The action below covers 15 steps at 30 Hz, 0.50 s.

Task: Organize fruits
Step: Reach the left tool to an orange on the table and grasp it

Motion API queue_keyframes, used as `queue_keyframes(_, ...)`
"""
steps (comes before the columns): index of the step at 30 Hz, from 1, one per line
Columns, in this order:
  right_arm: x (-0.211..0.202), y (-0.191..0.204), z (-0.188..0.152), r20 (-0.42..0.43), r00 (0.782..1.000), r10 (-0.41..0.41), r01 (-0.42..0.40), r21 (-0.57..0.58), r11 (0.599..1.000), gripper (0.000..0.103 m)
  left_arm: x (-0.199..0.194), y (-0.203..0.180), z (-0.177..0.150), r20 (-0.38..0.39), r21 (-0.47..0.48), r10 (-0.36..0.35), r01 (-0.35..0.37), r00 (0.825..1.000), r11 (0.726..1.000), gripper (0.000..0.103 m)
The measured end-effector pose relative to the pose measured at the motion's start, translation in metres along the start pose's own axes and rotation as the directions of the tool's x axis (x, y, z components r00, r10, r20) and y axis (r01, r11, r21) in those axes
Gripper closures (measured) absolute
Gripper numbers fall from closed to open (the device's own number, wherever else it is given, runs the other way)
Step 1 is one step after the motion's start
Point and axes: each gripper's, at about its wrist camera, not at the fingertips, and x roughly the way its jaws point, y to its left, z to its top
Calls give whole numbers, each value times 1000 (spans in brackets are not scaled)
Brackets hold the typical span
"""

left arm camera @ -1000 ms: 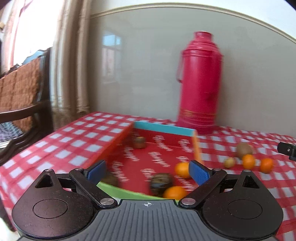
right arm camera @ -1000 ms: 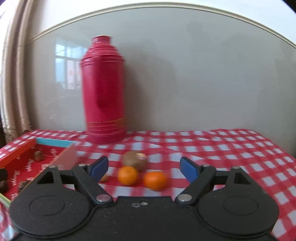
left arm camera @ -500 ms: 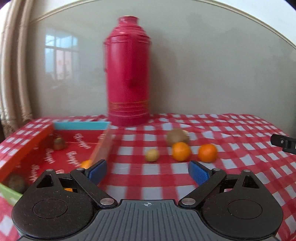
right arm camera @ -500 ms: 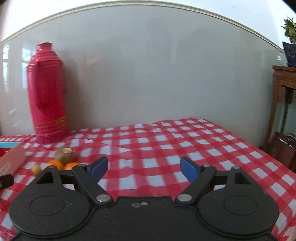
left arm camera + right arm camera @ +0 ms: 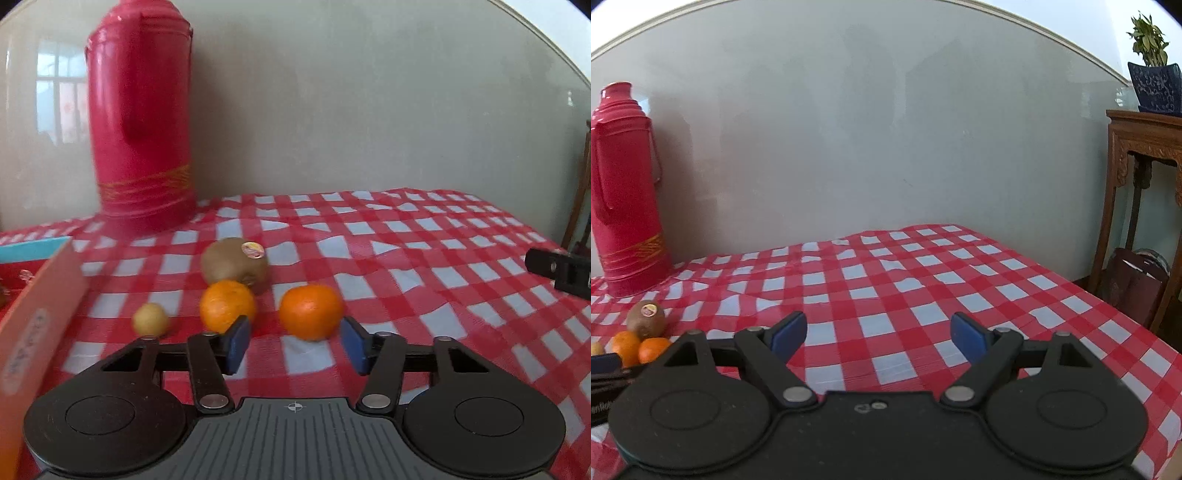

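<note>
Orange-skinned round mandarin (image 5: 310,311) sits on the red-and-white checked plastic tablecloth (image 5: 424,258), just ahead of the left gripper (image 5: 294,345). Left fingers spread, nothing held; blue pads flank the near side of the fruit but do not yet reach its middle. A second orange mandarin (image 5: 227,304) lies just beside it on the left, with the brown fuzzy kiwi with a sticker (image 5: 235,264) behind, seemingly touching that one. Small yellowish round fruit (image 5: 150,319) further left, near the wall of the red cardboard tray (image 5: 40,310).

Right gripper (image 5: 879,336) over bare cloth, fingers wide apart, empty, well apart from the fruit.

Risks, judged:
- Left pad is close to the second mandarin; closing could nudge it, and round fruit would roll on slick cloth.
- Closing this shallow may squeeze the mandarin forward out of the pads.
- Pad-to-fruit contact is hard to read in the fisheye view; possibly not aligned yet.
- Tall red plastic thermos flask (image 5: 140,118) stands behind; a high swing toward the tray could clip it.
</note>
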Motion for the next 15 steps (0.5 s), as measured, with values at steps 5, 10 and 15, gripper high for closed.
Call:
queue_keyframes(5, 5, -2, -1, -8, 1000, 0, 0, -8, 1000, 25, 16, -3, 6, -28, -16, -7, 7, 1000, 1000, 49)
queue_keyframes(10, 7, -3, 1, -19, 1000, 14, -14, 22, 1000, 25, 14, -8, 7, -44, 3, -42, 42, 998, 999, 62)
queue_keyframes(15, 15, 9, 6, -28, 998, 60, -58, 71, 996, 25, -20, 6, 6, 16, 36, -16, 15, 1000, 999, 62)
